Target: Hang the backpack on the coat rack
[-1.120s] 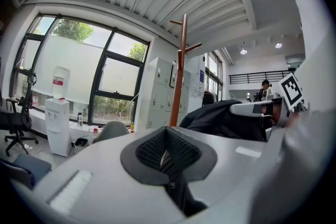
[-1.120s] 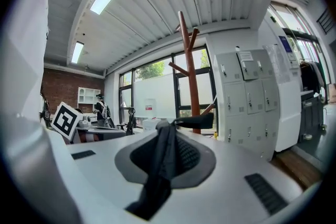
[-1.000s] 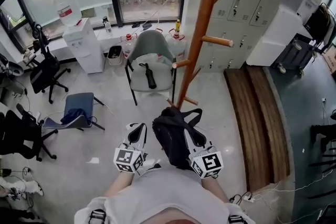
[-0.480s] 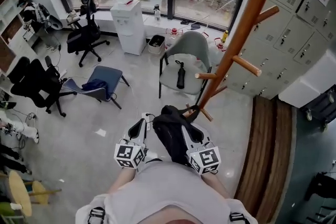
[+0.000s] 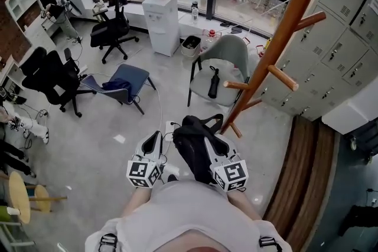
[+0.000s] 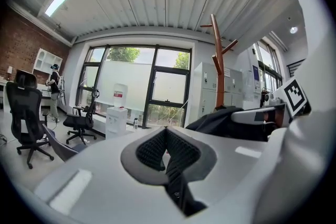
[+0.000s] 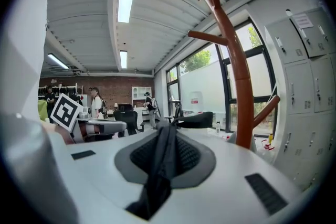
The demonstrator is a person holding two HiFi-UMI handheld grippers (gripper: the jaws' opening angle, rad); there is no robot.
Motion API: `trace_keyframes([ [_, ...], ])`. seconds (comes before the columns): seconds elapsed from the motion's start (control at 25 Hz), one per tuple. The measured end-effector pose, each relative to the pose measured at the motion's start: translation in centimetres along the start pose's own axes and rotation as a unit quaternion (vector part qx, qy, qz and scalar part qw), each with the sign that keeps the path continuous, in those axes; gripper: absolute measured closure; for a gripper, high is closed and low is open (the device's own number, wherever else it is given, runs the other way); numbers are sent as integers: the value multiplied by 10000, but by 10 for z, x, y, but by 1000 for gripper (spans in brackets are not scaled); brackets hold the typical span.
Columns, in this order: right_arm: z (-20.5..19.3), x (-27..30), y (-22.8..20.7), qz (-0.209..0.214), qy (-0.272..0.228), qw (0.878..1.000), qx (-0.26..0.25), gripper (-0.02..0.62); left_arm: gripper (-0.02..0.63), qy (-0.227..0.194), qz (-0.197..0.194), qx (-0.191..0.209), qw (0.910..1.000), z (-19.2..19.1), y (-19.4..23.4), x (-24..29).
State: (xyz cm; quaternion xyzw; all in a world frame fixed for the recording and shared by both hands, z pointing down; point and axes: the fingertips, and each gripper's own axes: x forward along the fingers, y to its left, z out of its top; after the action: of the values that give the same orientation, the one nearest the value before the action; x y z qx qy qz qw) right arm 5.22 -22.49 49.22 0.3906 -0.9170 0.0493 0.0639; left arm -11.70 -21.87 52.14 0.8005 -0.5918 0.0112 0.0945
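A black backpack hangs in front of my body, between the two grippers. My right gripper is shut on one of its straps, which runs out over the pads. On the other side, my left gripper is shut too, and a narrow black strap trails from between its pads. The backpack shows to the right in the left gripper view. The wooden coat rack rises at the right, its lower pegs just beyond the backpack. It also stands ahead of both grippers as the coat rack.
A grey chair holding a black umbrella stands behind the rack's foot. Beyond it are a water dispenser, a blue chair and black office chairs. Grey lockers and a wooden platform fill the right side.
The room has swung to the right in the head view, and the rack's pole now stands further right. Both grippers still hold the backpack in front of the body.
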Motion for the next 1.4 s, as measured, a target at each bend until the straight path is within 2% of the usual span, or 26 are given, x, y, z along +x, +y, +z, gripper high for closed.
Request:
trace_keyframes([
  [0.36, -20, 14, -7, -88, 148, 9998, 84, 548, 595, 105, -85, -11, 9999, -8, 0, -1],
  [0.88, -97, 31, -18, -532, 919, 9939, 308, 546, 595, 314, -260, -50, 9992, -25, 1, 3],
  [1.4, -142, 35, -2, -423, 1325, 9874, 752, 546, 595, 472, -300, -107, 9984, -35, 1, -2],
])
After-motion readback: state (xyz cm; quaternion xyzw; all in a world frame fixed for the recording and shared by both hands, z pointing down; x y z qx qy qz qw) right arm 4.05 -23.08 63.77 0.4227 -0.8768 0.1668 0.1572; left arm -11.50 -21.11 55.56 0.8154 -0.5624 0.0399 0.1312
